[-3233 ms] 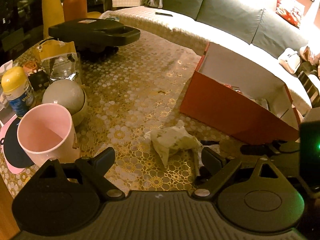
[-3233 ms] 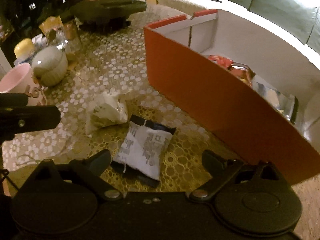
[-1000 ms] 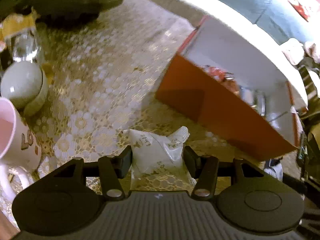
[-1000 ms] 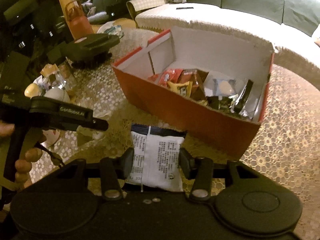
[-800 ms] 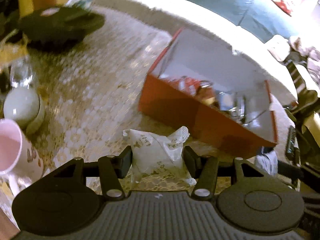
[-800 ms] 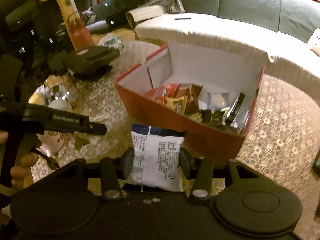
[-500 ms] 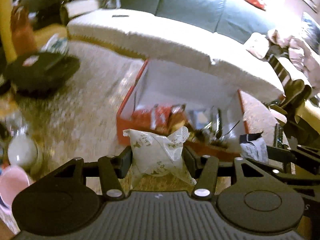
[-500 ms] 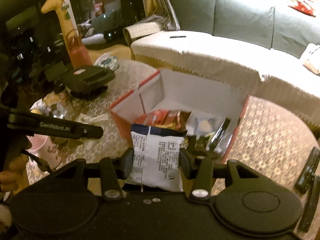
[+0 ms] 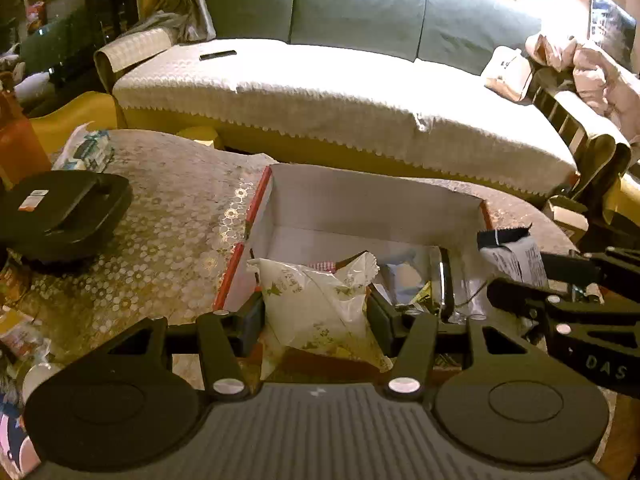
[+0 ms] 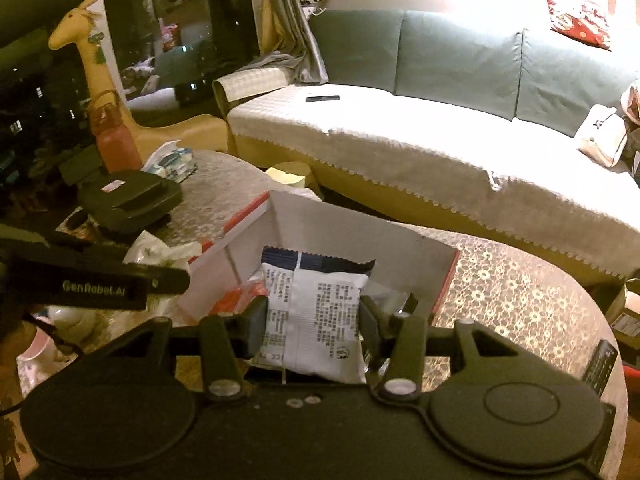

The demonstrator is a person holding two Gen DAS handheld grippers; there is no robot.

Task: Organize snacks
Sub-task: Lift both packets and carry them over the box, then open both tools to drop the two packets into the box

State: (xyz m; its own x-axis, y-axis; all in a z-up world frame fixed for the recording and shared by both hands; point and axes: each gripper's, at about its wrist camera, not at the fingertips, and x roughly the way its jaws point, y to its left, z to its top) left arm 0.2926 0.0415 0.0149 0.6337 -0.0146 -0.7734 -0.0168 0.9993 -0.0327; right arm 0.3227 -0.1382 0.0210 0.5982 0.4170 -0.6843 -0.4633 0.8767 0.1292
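Note:
My left gripper (image 9: 316,316) is shut on a crinkled white snack bag with green print (image 9: 320,304), held above the near wall of the open red box (image 9: 256,204). Several snack packets (image 9: 412,284) lie inside the box. My right gripper (image 10: 313,320) is shut on a white packet with a dark top edge and black text (image 10: 316,320), also in front of the red box (image 10: 446,284). In the left wrist view the right gripper (image 9: 516,276) with its packet (image 9: 516,256) hangs at the box's right end. The left gripper's body (image 10: 96,284) shows at the left of the right wrist view.
A black flat appliance (image 9: 60,208) sits on the patterned round table (image 9: 168,200) to the left, with a tissue pack (image 9: 84,148) and a red bottle (image 10: 114,136) behind it. A long sofa (image 9: 340,92) with a white cover stands beyond the table. A pink mug (image 10: 34,350) is low left.
Both grippers have risen with their packets and tilted up. The view now looks down into the red box from above its near wall, and the sofa fills the background.

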